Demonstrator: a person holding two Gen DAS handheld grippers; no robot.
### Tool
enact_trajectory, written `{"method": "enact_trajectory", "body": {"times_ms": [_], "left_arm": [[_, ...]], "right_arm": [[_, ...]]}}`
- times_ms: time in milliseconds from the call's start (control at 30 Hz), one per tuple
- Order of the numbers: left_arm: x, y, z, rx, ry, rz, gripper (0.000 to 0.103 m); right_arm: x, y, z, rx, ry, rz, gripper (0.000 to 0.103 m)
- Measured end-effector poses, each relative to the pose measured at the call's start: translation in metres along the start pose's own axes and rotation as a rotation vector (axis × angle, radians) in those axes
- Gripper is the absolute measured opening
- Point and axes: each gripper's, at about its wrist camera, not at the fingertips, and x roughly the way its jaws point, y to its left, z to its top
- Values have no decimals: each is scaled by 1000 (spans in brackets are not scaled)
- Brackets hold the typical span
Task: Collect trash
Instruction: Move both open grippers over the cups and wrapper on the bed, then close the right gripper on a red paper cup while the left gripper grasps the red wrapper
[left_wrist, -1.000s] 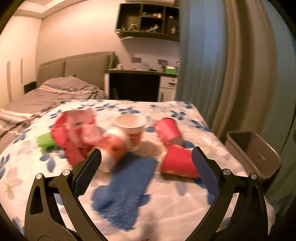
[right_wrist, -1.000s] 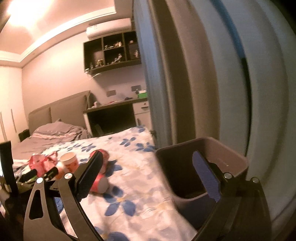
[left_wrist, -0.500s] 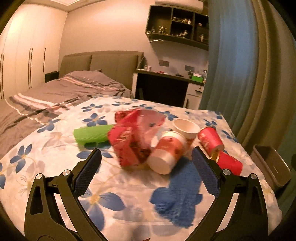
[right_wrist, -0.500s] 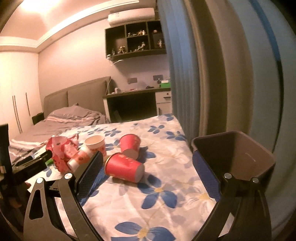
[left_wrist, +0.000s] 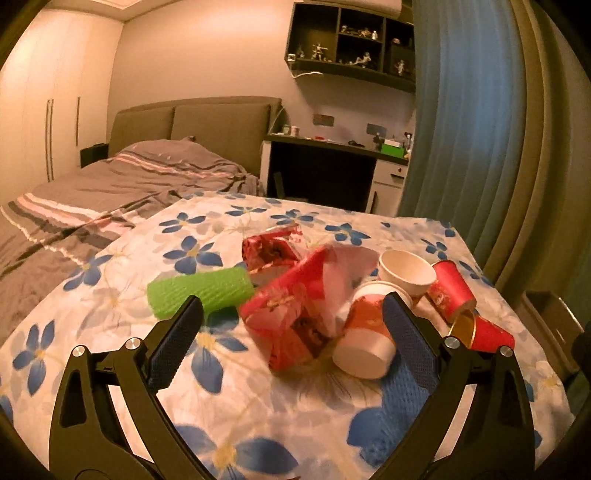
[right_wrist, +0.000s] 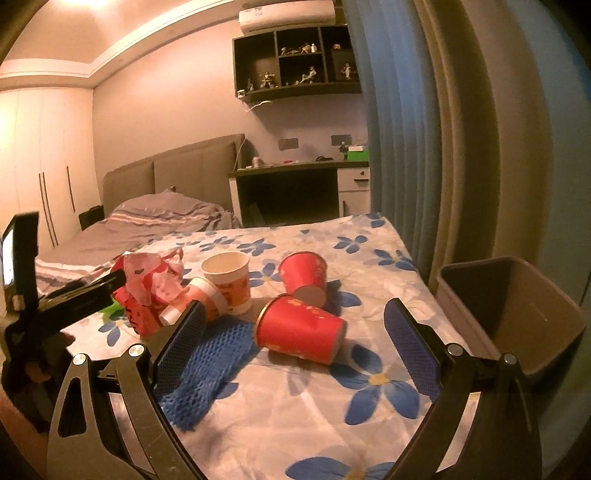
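Trash sits in a heap on the flowery tabletop (left_wrist: 110, 302). Since a second ago the left tool (left_wrist: 291, 334) has swung over to the red wrapper (left_wrist: 291, 314), with fingers wide apart and empty. The right tool (right_wrist: 295, 332) now faces the red cup (right_wrist: 301, 332), also wide apart. Beside the tabletop stands the bin (right_wrist: 517, 306).

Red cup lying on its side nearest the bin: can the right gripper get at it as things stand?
Probably yes. The right gripper is open and empty, and the red cup lies between its fingers' lines with nothing on top. Only the blue mesh lies close beside it.
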Motion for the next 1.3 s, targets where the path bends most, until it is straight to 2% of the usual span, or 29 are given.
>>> {"method": "enact_trajectory", "body": {"times_ms": [133,200,300,500,533,567,600,1067,1300], "left_arm": [[19,2,7,1,46,-42,79],[26,1,9,12,63,-67,66],[32,-3,8,22,88,-93,51],[29,-4,4,19,95,-128,27],[28,-4,3,18,95,-129,21],[26,-4,3,17,93,-133,7],[24,-3,3,15,91,-139,3],[-35,15,1,-115,-25,-130,2],[-39,22,-1,-138,-23,-139,2]], "right_arm": [[10,8,0,-12,15,7,93],[17,11,0,-13,28,7,93],[27,13,-1,-12,48,-2,93],[42,11,-5,-8,84,-42,93],[45,11,-5,-6,93,-50,93],[48,11,-6,-2,102,-56,93],[50,11,-7,2,109,-58,93],[82,7,-7,33,189,-109,96],[105,7,-8,58,237,-161,96]]}}
